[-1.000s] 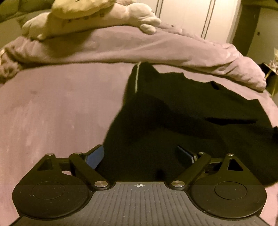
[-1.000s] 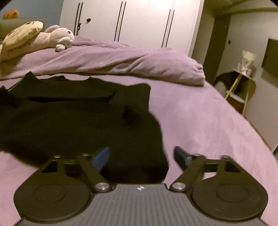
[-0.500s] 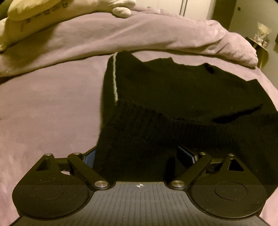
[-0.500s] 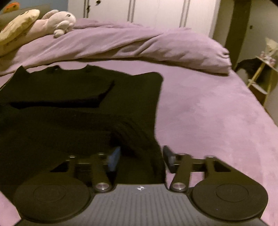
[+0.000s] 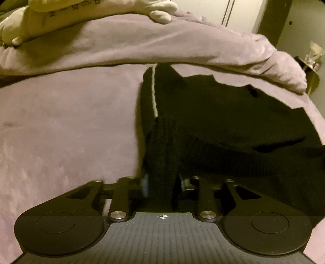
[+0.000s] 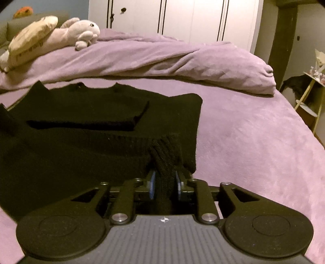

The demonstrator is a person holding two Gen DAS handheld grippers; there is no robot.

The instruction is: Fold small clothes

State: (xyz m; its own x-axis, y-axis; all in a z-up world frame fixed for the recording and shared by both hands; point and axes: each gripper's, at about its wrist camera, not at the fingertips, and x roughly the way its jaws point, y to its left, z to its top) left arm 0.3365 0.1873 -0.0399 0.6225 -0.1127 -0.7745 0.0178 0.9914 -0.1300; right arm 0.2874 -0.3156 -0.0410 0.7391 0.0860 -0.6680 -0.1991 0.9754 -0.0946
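Observation:
A black knit sweater (image 5: pixel 233 121) lies spread on the purple bed (image 5: pixel 71 132), one sleeve folded across its chest. A pale stripe (image 5: pixel 154 97) runs along its left side. My left gripper (image 5: pixel 162 179) is at the sweater's near left corner, jaws closing, with a bunched ridge of knit squeezed between the pads. In the right wrist view the sweater (image 6: pixel 81 146) fills the left half. My right gripper (image 6: pixel 165 178) is at the near right hem corner, jaws closing, with a ribbed fold pinched between the blue pads (image 6: pixel 152 182).
A rumpled purple duvet (image 6: pixel 182 58) lies across the far side of the bed, just beyond the sweater's collar. A plush toy (image 6: pixel 79 32) and a cushion rest on it. White wardrobe doors (image 6: pixel 182 16) stand behind. A small side table (image 6: pixel 310 91) is at the right, past bare bed cover (image 6: pixel 254 142).
Both grippers moved forward onto the sweater's near hem and went from wide open to closed on the knit. The hem corners now bunch up between the pads.

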